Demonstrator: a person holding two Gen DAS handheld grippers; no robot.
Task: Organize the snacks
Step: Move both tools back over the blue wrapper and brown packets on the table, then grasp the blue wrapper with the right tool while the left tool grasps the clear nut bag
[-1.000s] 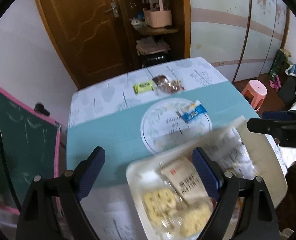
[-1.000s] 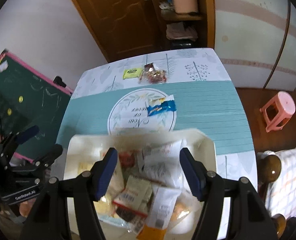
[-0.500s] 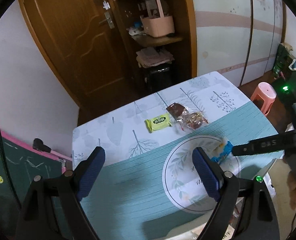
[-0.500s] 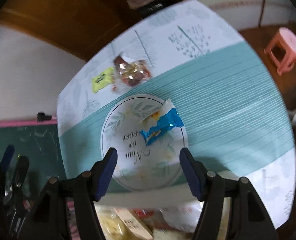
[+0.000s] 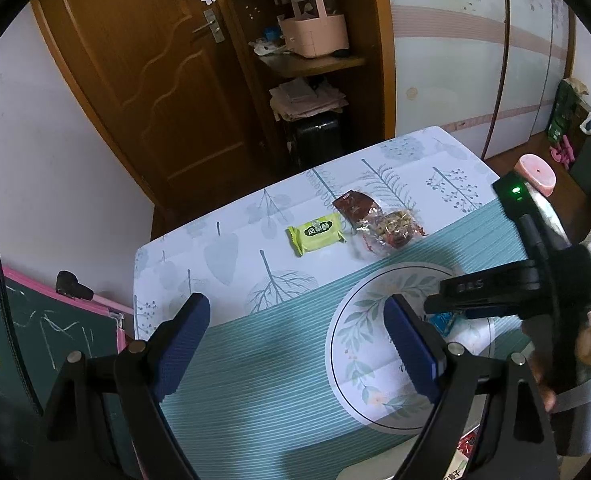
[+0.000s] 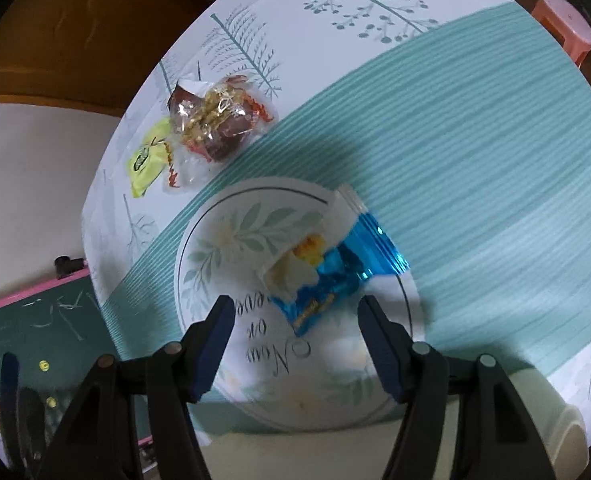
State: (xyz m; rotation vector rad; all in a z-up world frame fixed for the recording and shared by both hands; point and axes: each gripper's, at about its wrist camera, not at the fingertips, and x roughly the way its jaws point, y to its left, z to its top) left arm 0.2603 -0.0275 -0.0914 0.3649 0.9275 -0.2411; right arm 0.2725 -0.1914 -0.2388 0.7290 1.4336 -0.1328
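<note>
A blue and white snack packet [image 6: 327,276] lies on the round leaf print of the tablecloth [image 6: 475,140]. My right gripper [image 6: 297,340] points down at it, jaws closing, the packet's near end between the fingertips with neither pad pressing on it. Farther back lie a clear bag of brown and red snacks [image 6: 215,124] and a yellow-green packet [image 6: 147,164]. My left gripper [image 5: 295,344] hangs open over the teal stripes, nothing between its fingers. In the left wrist view the right gripper [image 5: 439,308] hides most of the blue packet [image 5: 443,322]; the yellow-green packet [image 5: 315,234] and clear bag [image 5: 379,224] lie beyond.
The white tray's rim [image 6: 335,452] sits at the table's near edge, below my right gripper. A green chalkboard with a pink frame [image 5: 35,340] leans left of the table. A pink stool [image 5: 535,170] stands on the floor at the right. Door and shelves are behind.
Both grippers left the snack tray and moved out over the table. The right one dropped and rolled over the blue packet, jaws a little narrower. The left one stayed open.
</note>
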